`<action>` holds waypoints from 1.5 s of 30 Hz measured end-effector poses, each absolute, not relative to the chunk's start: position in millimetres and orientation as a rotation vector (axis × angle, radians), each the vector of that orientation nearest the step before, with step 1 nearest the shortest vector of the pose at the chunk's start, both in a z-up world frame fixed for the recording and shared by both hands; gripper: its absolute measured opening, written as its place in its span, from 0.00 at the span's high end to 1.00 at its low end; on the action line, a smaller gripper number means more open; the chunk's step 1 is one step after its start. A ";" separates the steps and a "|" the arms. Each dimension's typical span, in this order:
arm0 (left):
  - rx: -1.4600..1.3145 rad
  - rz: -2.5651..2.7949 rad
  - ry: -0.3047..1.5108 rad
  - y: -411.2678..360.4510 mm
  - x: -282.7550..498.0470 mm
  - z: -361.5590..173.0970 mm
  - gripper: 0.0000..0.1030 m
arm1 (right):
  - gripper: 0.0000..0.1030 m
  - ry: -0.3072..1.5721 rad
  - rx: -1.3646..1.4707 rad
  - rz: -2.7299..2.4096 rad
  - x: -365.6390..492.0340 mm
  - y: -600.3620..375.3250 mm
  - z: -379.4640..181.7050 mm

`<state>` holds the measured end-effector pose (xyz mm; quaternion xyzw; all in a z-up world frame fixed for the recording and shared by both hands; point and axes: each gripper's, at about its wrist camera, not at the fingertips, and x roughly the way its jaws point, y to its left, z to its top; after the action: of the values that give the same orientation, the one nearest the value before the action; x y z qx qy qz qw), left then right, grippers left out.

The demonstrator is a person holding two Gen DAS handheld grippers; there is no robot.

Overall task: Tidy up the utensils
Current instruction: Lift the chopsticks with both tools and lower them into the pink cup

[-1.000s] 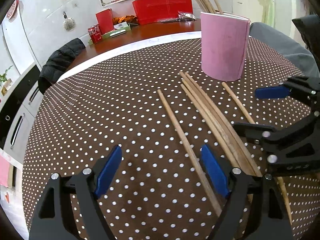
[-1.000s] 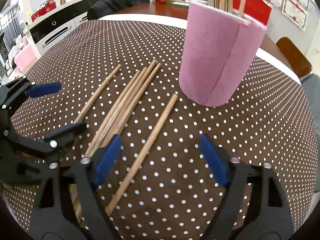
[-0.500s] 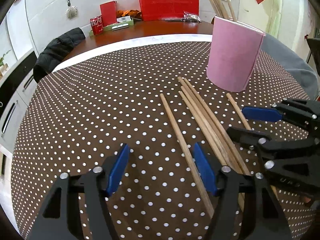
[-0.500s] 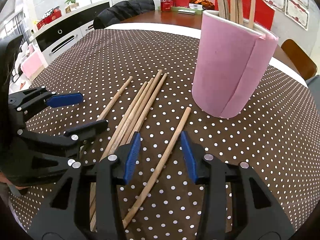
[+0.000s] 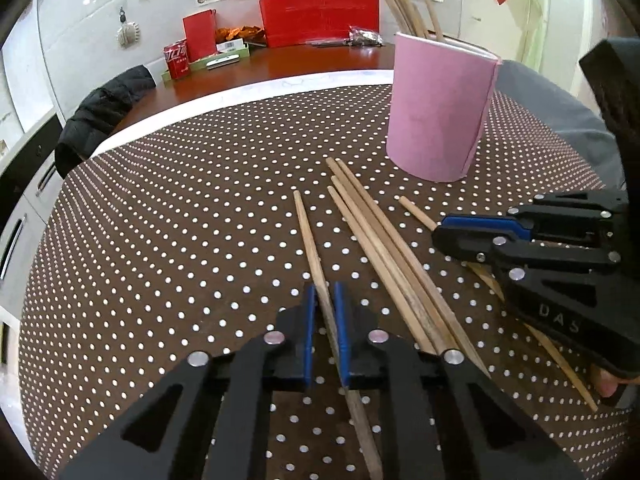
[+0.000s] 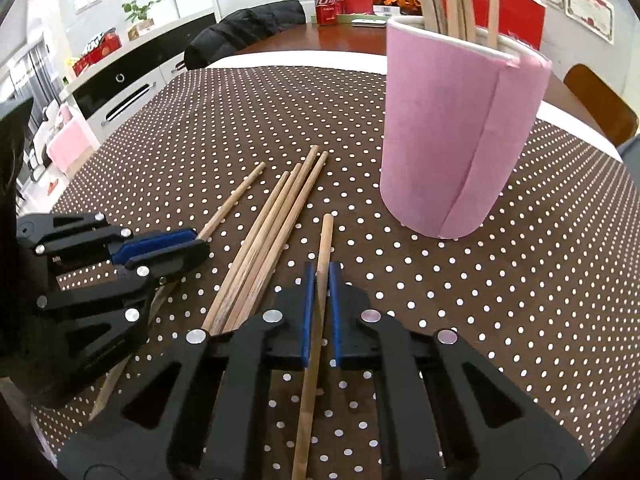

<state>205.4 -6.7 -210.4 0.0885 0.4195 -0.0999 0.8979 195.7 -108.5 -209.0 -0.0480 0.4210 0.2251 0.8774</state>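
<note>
Several wooden chopsticks lie on the dotted brown tablecloth (image 5: 180, 240). My left gripper (image 5: 325, 292) is shut on the leftmost single chopstick (image 5: 308, 236), which still lies on the cloth. My right gripper (image 6: 322, 272) is shut on the rightmost single chopstick (image 6: 325, 240). A bundle of chopsticks (image 5: 380, 240) lies between the two; it also shows in the right wrist view (image 6: 276, 232). A pink cylindrical holder (image 5: 438, 108) with several chopsticks standing in it is behind them, also in the right wrist view (image 6: 456, 136). Each gripper shows in the other's view: the right gripper (image 5: 472, 232) and the left gripper (image 6: 168, 244).
Beyond the cloth is a wooden table top with a red bag (image 5: 320, 12), a red can (image 5: 176, 58) and a tray. A black jacket (image 5: 108, 100) hangs over a chair at the far left. A grey sleeve (image 5: 548, 108) lies at the right.
Both grippers have closed from wide open onto a single chopstick each. Both have also moved forward and lower toward the chopsticks.
</note>
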 end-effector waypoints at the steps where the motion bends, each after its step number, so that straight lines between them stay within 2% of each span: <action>1: 0.188 -0.198 0.867 -6.2 206.1 -210.2 0.81 | 0.91 0.874 -0.109 0.465 192.8 -111.2 -208.6; 5: 0.149 -0.216 0.874 0.3 209.8 -210.3 0.81 | 0.92 0.858 -0.177 0.440 191.6 -99.5 -209.0; 6: 0.139 -0.221 0.875 2.7 210.1 -210.0 0.92 | 0.93 0.856 -0.179 0.441 191.6 -99.0 -208.9; 8: 0.115 -0.221 0.876 7.7 210.7 -209.8 0.94 | 0.94 0.861 -0.137 0.463 193.2 -103.4 -208.6; 16: -0.009 -0.231 0.787 23.0 201.1 -192.6 0.95 | 0.94 0.777 0.043 0.533 188.0 -135.3 -186.8; 27: -0.113 -0.292 0.500 28.1 170.1 -132.5 0.95 | 0.94 0.492 0.328 0.581 167.6 -200.0 -134.3; 38: -0.070 -0.398 0.299 -13.4 174.9 -60.8 0.95 | 0.94 0.326 0.345 0.553 155.8 -224.2 -87.9; 45: -0.105 -0.415 0.178 -21.9 183.7 -25.2 0.95 | 0.94 0.255 0.285 0.556 157.6 -226.3 -36.8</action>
<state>183.7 -21.9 -25.2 -0.0522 0.0883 -0.2057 0.9732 157.6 -226.3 -36.8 0.1398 0.1252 0.2729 0.9436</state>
